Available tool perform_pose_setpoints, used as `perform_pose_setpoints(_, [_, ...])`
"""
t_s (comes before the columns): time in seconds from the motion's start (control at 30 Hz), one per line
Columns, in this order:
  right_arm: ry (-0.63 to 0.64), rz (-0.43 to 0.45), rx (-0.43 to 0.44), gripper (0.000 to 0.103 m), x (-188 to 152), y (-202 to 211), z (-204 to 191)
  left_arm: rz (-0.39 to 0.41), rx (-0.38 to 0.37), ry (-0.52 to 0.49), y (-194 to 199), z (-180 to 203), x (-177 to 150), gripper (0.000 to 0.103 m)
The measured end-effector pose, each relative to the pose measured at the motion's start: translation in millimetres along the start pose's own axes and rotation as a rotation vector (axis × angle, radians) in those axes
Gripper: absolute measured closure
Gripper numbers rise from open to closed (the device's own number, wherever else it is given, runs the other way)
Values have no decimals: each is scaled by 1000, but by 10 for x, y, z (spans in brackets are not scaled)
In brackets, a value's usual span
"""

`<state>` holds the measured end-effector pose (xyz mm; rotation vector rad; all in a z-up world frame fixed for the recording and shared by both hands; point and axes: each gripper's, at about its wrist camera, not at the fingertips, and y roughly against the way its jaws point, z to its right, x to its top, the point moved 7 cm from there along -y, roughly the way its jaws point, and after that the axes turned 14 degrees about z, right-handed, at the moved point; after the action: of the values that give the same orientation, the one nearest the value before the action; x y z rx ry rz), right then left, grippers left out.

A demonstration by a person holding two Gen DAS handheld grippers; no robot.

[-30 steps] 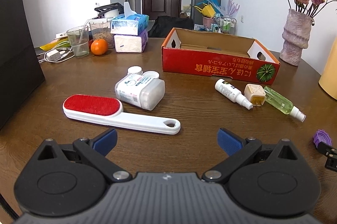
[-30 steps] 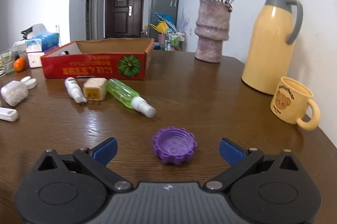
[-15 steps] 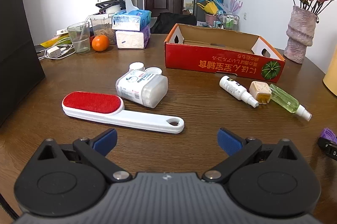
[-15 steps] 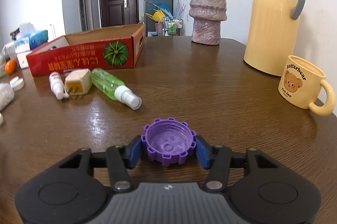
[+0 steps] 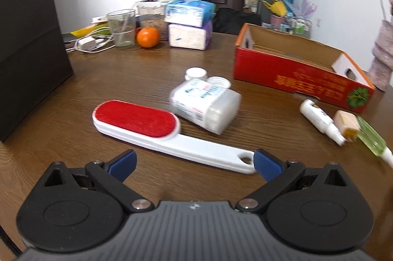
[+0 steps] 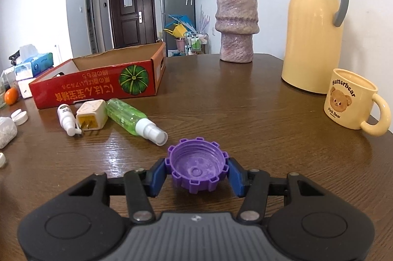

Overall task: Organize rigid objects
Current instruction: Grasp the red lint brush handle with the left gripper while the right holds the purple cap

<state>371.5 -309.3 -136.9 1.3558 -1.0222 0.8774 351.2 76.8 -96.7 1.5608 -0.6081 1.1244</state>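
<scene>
A purple ridged cap (image 6: 197, 168) lies open side up on the brown table, and my right gripper (image 6: 196, 173) is shut on it, a blue pad against each side. In the left wrist view my left gripper (image 5: 194, 164) stands open just short of a white lint brush (image 5: 172, 138) with a red pad; the brush handle's end reaches its right fingertip. Beyond the brush lies a white pill bottle (image 5: 206, 108). A red cardboard box (image 6: 103, 81) stands open behind a small white spray bottle (image 6: 66, 119), a cream plug adapter (image 6: 91, 117) and a green spray bottle (image 6: 133, 121).
A bear mug (image 6: 353, 101), a yellow thermos (image 6: 313, 39) and a vase of roses (image 6: 237, 22) stand at the right. A black box (image 5: 27, 39) rises at the left edge. Tissue packs (image 5: 190, 25), an orange (image 5: 147, 37), a glass (image 5: 122, 27) and cables sit at the back.
My right gripper shut on the purple cap, which was loose between its open fingers a second ago. My left gripper moved toward the lint brush, which now looks larger and nearer.
</scene>
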Motion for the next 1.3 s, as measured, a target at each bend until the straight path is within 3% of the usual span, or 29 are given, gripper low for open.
perform_pose_setpoints(0.3, [-15,1,2,51,18,-66,-41,-13,132,-4,-334,-180,114,0])
perform_pose_setpoints(0.53, [-29,-22,7,51,-9,-101,-29,-40,250,1,-601,-292,42,0])
perform_pose_setpoints(0.77, [-31,-22,8,51,-13,-109,-33,-63,320,17,-731,-432,-23,0])
perform_pose_setpoints(0.97, [-33,-20,8,51,-11,-105,-32,-86,317,20,-784,-495,-78,3])
perform_pose_setpoints(1.3, [-49,-15,10,51,-6,-97,-15,-57,200,-9,-696,-568,-117,29])
